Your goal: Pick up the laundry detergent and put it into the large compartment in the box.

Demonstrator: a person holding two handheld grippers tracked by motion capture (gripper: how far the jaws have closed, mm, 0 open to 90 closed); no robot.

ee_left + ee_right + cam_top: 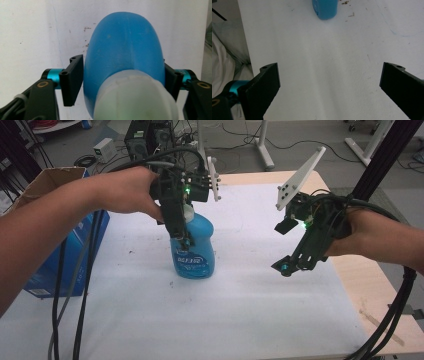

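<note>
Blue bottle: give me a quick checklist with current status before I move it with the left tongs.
1. Left tongs closed on the blue bottle: ok, a jaw sits against each side of it just below the white cap.
2. Bottle upright on the white table cover: ok.
3. Cap fully tightened: cannot tell.
4. Right tongs free: ok, jaws wide apart with nothing between them.
5. Right tongs apart from the bottle: ok, they hover off to its side.
6. Blue box out of the way: ok, at the table's left edge.

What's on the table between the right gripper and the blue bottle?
Nothing: in the high view only bare white table cover separates the right gripper from the blue bottle.
</note>
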